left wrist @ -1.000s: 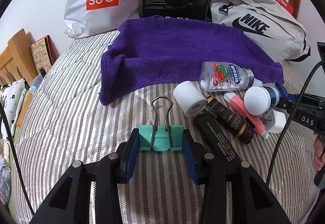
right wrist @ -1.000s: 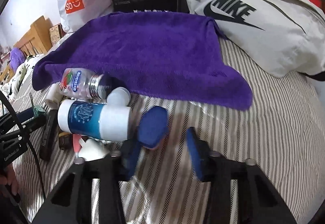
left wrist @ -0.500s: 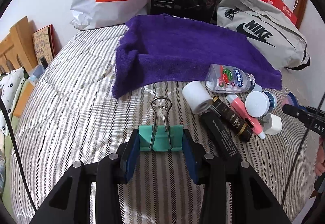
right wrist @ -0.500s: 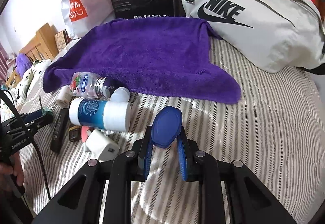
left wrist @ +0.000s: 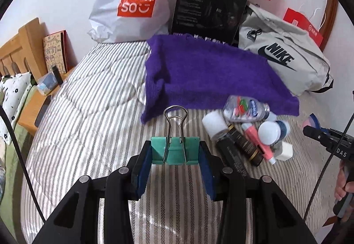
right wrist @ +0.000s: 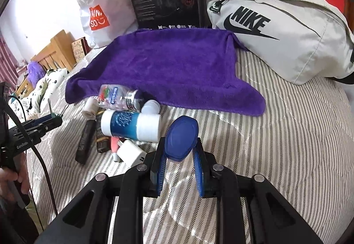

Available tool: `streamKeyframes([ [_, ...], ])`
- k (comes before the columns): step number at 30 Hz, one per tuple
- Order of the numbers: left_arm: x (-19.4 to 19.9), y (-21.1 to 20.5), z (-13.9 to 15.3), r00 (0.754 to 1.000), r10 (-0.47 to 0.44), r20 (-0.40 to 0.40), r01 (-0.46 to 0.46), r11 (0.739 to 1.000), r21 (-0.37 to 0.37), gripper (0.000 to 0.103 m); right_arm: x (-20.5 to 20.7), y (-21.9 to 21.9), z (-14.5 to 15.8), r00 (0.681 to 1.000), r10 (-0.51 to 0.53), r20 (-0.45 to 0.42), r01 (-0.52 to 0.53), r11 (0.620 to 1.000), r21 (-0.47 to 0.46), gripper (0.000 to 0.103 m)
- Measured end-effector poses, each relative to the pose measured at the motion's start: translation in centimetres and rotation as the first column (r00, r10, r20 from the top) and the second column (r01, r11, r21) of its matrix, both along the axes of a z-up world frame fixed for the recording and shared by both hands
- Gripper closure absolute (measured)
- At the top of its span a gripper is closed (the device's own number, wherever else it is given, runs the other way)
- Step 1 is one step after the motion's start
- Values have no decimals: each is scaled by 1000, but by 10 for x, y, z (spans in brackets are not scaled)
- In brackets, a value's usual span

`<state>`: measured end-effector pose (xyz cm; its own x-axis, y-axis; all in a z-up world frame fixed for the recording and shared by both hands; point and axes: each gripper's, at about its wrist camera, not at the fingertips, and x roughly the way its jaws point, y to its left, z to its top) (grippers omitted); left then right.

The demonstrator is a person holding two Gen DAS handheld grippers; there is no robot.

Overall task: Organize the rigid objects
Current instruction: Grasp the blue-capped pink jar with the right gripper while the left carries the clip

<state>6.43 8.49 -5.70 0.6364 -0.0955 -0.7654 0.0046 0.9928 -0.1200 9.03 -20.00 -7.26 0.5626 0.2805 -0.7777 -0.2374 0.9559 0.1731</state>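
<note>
My left gripper [left wrist: 174,156] is shut on a teal binder clip [left wrist: 174,151] and holds it above the striped bedspread [left wrist: 88,133], wire handles pointing away. My right gripper [right wrist: 180,155] is shut on a flat blue plastic piece [right wrist: 181,136], clear of the bed. A pile lies by the near edge of the purple towel [right wrist: 177,67]: a clear bottle with a fruit label [right wrist: 117,98], a white-and-blue bottle [right wrist: 130,125], a white roll [left wrist: 213,122], two black tubes [left wrist: 241,144], a pink tube [left wrist: 257,141] and a white charger [right wrist: 130,152].
A white shopping bag [left wrist: 130,5], a black box [left wrist: 210,5] and a grey Nike bag [right wrist: 276,29] line the wall behind the towel. A wooden headboard [left wrist: 15,51] and bedside shelf stand at the left. A hand [right wrist: 13,179] grips the left tool's handle.
The right jaws closed on the blue piece, which lay on the bed between them, and raised it. The left gripper rose with the clip. Both views pulled back from the pile.
</note>
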Motion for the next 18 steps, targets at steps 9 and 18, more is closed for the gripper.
streamKeyframes([
  [9, 12, 0, 28, 999, -10, 44, 10, 1000, 18, 64, 14, 1, 24, 999, 4, 46, -5, 1000, 14, 80],
  [18, 52, -6, 45, 997, -33, 63, 33, 999, -4, 64, 45, 4, 39, 998, 18, 61, -19, 1000, 12, 80],
])
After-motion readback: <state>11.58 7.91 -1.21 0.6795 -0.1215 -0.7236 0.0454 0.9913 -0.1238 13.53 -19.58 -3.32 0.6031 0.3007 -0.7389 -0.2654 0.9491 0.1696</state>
